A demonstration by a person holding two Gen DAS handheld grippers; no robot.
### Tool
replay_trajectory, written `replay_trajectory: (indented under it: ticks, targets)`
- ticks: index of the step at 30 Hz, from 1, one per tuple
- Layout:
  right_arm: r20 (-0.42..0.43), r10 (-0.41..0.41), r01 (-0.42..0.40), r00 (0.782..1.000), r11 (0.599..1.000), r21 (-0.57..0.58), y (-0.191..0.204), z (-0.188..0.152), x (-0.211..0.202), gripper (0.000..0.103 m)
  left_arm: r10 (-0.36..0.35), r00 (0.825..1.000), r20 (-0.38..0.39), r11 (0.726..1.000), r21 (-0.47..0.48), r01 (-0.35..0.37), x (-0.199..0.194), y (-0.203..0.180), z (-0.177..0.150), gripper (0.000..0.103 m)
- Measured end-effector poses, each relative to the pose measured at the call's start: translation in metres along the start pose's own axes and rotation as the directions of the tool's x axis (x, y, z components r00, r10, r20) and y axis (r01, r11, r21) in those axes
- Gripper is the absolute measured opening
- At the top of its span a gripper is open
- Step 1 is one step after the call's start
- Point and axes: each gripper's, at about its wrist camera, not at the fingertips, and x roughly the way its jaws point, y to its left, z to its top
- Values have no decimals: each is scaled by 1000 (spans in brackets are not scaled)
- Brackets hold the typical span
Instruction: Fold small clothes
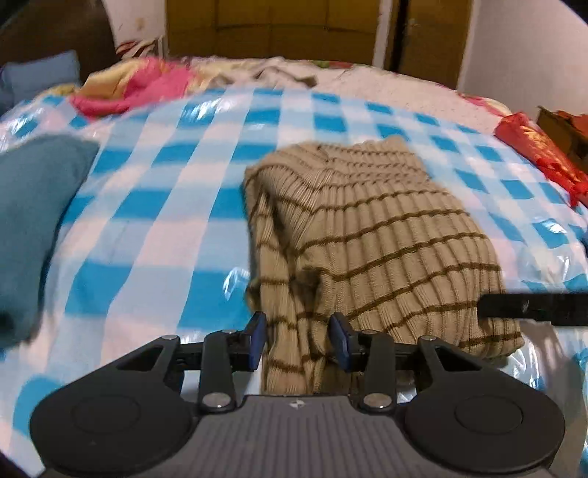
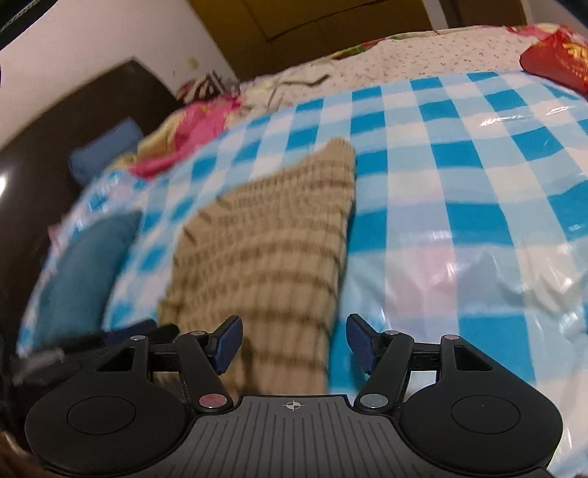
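Note:
A beige ribbed sweater with thin brown stripes (image 1: 371,235) lies partly folded on the blue and white checked cover (image 1: 176,191). My left gripper (image 1: 298,340) is open, its blue pads either side of the sweater's near left edge, not clamped. The sweater also shows in the right wrist view (image 2: 268,257), blurred. My right gripper (image 2: 294,343) is open over the sweater's near right edge. The right gripper's black finger shows in the left wrist view (image 1: 533,312) at the sweater's right side. The left gripper (image 2: 110,338) is a dark blur in the right wrist view.
A teal cloth (image 1: 33,220) lies at the left. Pink and yellow bedding (image 1: 136,88) is piled at the back left. A red shiny packet (image 1: 540,150) sits at the right edge. A brown wardrobe (image 1: 272,29) stands behind the bed.

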Motion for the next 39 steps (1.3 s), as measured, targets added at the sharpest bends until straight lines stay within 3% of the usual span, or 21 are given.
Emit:
replay_trajectory:
  ticks: [2,8,14,20,28,39]
  targets:
    - [-38,-29,29,999,1000,2,0,-6,5,63,4,1000,7,1000,-21,-3,-8,0,0,50]
    - [5,-40,40,999,999,-28,2,-17,-19,63,52,998,34,999,-5,-51,-28,-4,-5,49]
    - [34,-27,27,999,1000,14,-2,-26,-35,63,13,999,35,1000,-5,-13,-48,-16,-19,49]
    - [21,-41,41,999,999,-12,3,-44,-38,63,-51,999,-18,999,-19,50,-48,-34,-37,49]
    - [34,-53,52,998,999,7,-1,-59,-43,63,-37,999,-32,999,-33,36,-45,-39,-44,49]
    - [59,-78,83,995,993,-81,16,-71,-43,63,3,999,-52,1000,-11,-3,-40,-46,-52,50]
